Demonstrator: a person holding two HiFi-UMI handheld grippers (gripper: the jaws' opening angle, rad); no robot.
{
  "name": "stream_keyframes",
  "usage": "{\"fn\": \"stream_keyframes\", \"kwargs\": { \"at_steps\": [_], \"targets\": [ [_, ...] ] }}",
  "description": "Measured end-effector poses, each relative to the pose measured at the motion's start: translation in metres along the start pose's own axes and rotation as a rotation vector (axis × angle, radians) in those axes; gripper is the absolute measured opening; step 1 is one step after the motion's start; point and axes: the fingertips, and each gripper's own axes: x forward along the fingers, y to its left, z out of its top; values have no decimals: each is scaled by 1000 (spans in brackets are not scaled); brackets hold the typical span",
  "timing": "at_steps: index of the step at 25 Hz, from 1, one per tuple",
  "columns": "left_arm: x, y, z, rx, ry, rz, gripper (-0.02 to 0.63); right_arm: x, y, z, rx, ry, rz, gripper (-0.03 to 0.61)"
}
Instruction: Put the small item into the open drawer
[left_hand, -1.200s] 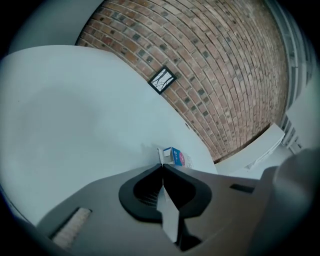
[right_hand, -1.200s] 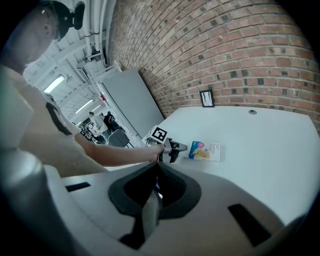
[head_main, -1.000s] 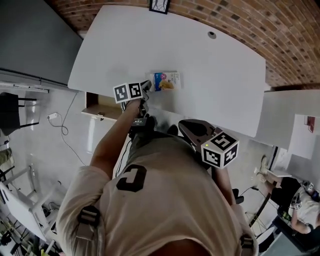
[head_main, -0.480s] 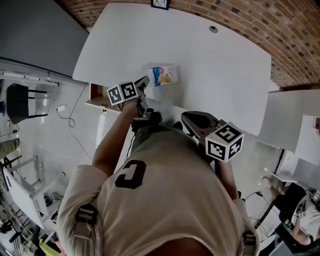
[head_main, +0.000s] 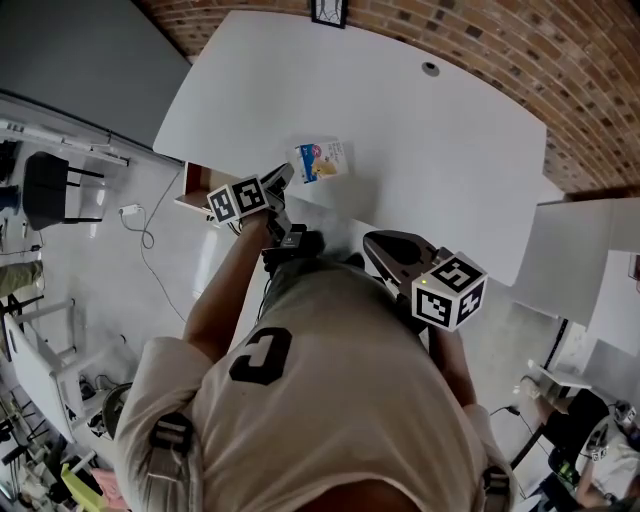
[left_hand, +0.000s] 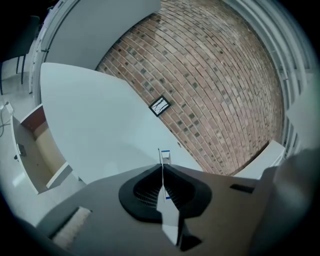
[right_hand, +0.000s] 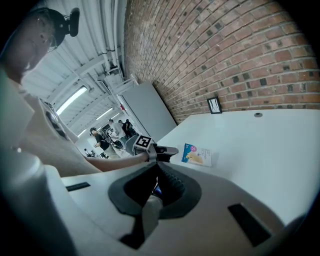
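**Both grippers closed and empty; packet lies on the table, drawer open**

The left gripper (left_hand: 161, 163) has its two dark jaws pressed together, with nothing held between them. Its tips point at the small packet (left_hand: 165, 156), which lies just beyond them. In the right gripper view a thin gap shows between the left gripper (right_hand: 169, 150) and the small packet (right_hand: 197, 154), so they are just beside each other, not touching. The right gripper (right_hand: 157, 165) also has its jaws closed together and holds nothing. In the head view it hangs in front of the person's chest, off the table's near edge and well apart from the packet.

The small packet (head_main: 320, 160) is blue and pale with a yellow picture. It lies flat on the white table (head_main: 430, 150), near the table's front edge. The open drawer (head_main: 190, 180) sticks out below the table's left part, to the left of the left gripper (head_main: 283, 176). Its inside is tan and red-brown, and its contents cannot be seen.

The table top has a small round hole (head_main: 430, 69) towards the back. Behind it stands a red brick wall (head_main: 560, 60) with a small dark-framed plate (head_main: 327, 10) on it. The floor is pale; a cable (head_main: 140, 215) trails across it, near a black chair (head_main: 50, 190).
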Motion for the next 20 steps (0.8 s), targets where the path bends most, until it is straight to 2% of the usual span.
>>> {"fn": "stream_keyframes", "kwargs": {
  "at_steps": [6,14,20],
  "targets": [
    [-9,-19,-5,11,-6,-31,8,-13,-3,-6,-1,5,20,5],
    [-16,-46,-5,60,0,-52,8,-33,-15,-12,52,-46,26,5],
    [-20,-71,-10,93,5,-69,8,-39,-19,-18,72,-42,83,5]
  ]
}}
